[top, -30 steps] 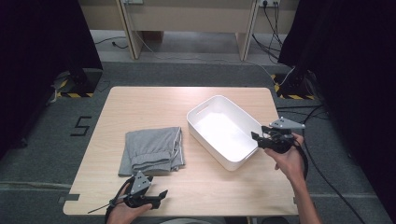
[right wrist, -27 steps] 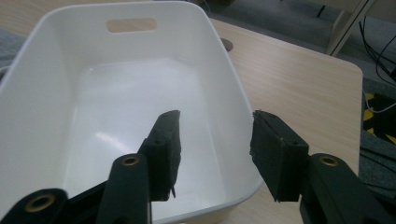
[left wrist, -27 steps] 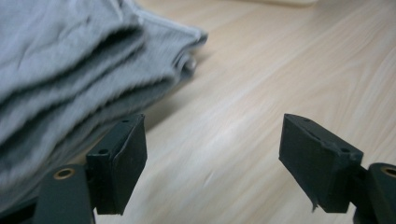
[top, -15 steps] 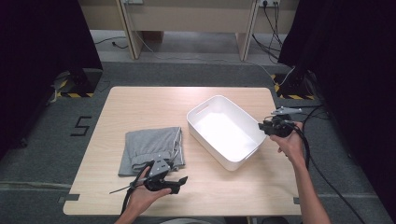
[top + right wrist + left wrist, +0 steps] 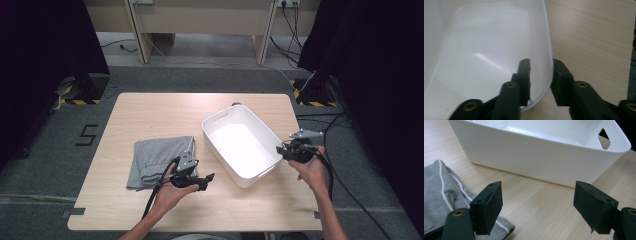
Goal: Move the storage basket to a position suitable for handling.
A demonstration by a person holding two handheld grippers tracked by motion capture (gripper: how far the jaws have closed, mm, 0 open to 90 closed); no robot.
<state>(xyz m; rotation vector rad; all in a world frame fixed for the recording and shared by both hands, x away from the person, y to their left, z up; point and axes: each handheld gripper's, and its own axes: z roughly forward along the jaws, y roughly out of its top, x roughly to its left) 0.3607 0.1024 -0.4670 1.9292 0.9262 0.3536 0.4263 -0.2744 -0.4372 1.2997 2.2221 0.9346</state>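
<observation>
A white plastic bin (image 5: 220,131) stands right of centre on the wooden table (image 5: 150,110). A folded grey garment (image 5: 155,157) with white piping lies to its left. My left gripper (image 5: 209,179) hovers open over bare wood between garment and bin. In the left gripper view its wide jaws (image 5: 537,207) frame the bin's side wall (image 5: 536,160), with the garment (image 5: 439,195) at lower left. My right gripper (image 5: 280,150) is at the bin's right rim. Its jaws (image 5: 541,75) straddle the rim (image 5: 550,62), one inside, one outside; they have just been opening, and a gap shows at the inner pad.
The bin's inside (image 5: 486,50) holds nothing. Bare wood (image 5: 594,37) lies right of the bin up to the table edge. Cables (image 5: 340,150) trail on the floor at the right, and a dark curtain (image 5: 370,60) hangs beyond.
My left hand has moved from the front edge to the right and toward the bin. My right gripper rose a little, then came back down over the bin's rim.
</observation>
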